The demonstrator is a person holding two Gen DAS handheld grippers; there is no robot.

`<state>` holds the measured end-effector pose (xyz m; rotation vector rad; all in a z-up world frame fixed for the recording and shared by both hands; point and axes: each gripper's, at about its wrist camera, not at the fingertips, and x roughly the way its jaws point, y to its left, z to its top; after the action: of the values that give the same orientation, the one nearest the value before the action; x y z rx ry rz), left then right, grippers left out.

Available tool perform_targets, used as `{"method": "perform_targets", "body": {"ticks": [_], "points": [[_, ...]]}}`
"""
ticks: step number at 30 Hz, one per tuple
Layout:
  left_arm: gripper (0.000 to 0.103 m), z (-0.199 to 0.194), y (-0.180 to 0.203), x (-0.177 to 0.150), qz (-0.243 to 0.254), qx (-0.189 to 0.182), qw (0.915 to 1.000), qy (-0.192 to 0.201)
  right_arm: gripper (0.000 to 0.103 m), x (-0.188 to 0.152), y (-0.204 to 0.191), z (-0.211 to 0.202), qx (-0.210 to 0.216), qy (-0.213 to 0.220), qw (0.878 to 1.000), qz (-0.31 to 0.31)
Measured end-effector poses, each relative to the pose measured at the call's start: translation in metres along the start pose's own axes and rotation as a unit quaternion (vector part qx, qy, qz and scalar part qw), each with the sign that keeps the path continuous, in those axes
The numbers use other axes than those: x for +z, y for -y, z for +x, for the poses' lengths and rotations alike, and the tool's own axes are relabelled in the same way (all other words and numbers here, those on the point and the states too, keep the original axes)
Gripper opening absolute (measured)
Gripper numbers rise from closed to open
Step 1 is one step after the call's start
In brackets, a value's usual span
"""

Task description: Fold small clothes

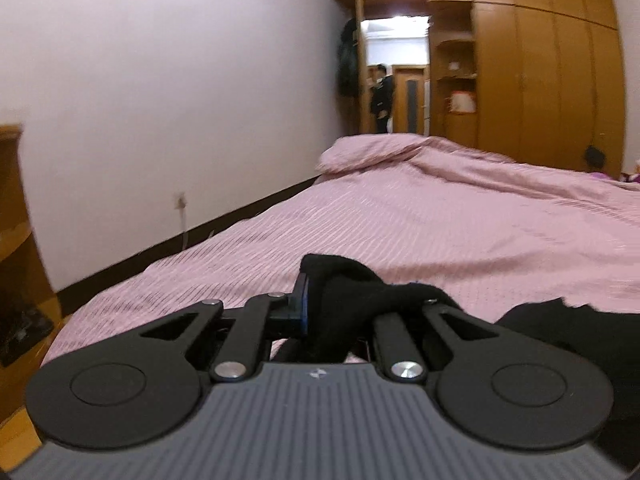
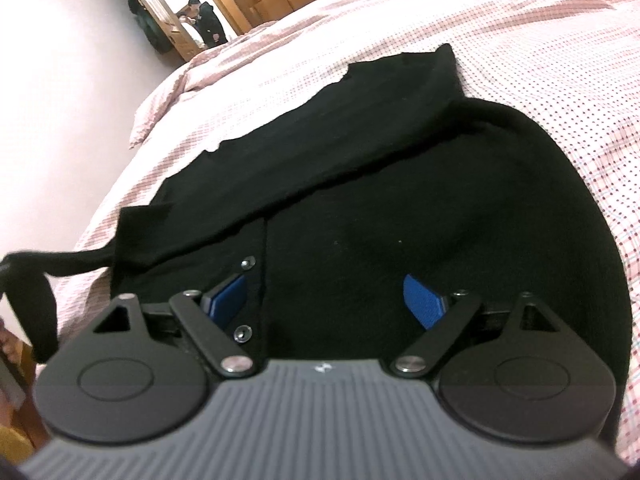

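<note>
A: What does the room show?
B: A bed (image 1: 400, 216) under pink patterned bedding, a white wall (image 1: 160, 80), wooden wardrobes (image 1: 540, 72), and a doorway with a blurred person (image 1: 382, 96) standing in it.

A: And the garment?
B: A black garment (image 2: 360, 208) lies spread on the bed. The left hand-held gripper (image 1: 340, 304) is clenched on a bunched part of it, lifted off the bedding. The right hand-held gripper (image 2: 326, 300) is released, blue pads (image 2: 424, 304) wide apart just above the fabric.

A: Anything unclear?
B: The left fingertips are buried in cloth; the garment's near edge is hidden behind the right gripper's body.
</note>
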<state>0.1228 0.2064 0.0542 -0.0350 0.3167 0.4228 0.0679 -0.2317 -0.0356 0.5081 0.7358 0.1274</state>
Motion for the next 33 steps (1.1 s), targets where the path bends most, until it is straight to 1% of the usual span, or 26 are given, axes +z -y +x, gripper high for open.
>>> {"method": "perform_targets", "body": {"ticks": [4, 8, 12, 16, 18, 20, 24, 28, 29, 31, 33], "points": [[0.011, -0.016, 0.027, 0.015, 0.022, -0.04, 0.9986, 0.027, 0.087, 0.001, 0.002, -0.002, 0.009, 0.002, 1.0, 0.003], [0.011, -0.035, 0.063, 0.024, 0.047, -0.087, 0.994, 0.047, 0.087, 0.002, 0.006, -0.006, 0.015, 0.007, 1.0, 0.006], [0.011, -0.045, 0.11, 0.023, 0.078, -0.143, 0.9856, 0.046, 0.087, 0.002, 0.009, -0.011, 0.019, 0.014, 1.0, 0.007], [0.011, -0.046, 0.166, 0.004, 0.122, -0.185, 0.9746, 0.035, 0.087, 0.004, 0.014, -0.014, 0.02, 0.02, 1.0, 0.009], [0.011, -0.044, 0.191, -0.01, 0.141, -0.203, 0.9687, 0.024, 0.087, 0.005, 0.018, -0.015, 0.02, 0.024, 0.999, 0.013], [0.011, -0.039, 0.215, -0.026, 0.153, -0.221, 0.9633, 0.003, 0.087, 0.006, 0.023, -0.016, 0.02, 0.026, 0.999, 0.017], [0.012, -0.017, 0.249, -0.061, 0.166, -0.243, 0.9539, -0.058, 0.087, 0.008, 0.031, -0.017, 0.019, 0.033, 0.999, 0.026], [0.013, 0.008, 0.266, -0.092, 0.165, -0.245, 0.9458, -0.135, 0.087, 0.009, 0.04, -0.018, 0.018, 0.039, 0.998, 0.035], [0.013, 0.013, 0.268, -0.096, 0.16, -0.244, 0.9456, -0.143, 0.087, 0.009, 0.043, -0.017, 0.018, 0.04, 0.998, 0.039], [0.014, 0.013, 0.267, -0.1, 0.158, -0.241, 0.9476, -0.138, 0.086, 0.009, 0.047, -0.015, 0.019, 0.041, 0.998, 0.044], [0.018, 0.015, 0.269, -0.098, 0.165, -0.237, 0.9466, -0.143, 0.086, 0.009, 0.049, -0.014, 0.017, 0.042, 0.998, 0.045]]}}
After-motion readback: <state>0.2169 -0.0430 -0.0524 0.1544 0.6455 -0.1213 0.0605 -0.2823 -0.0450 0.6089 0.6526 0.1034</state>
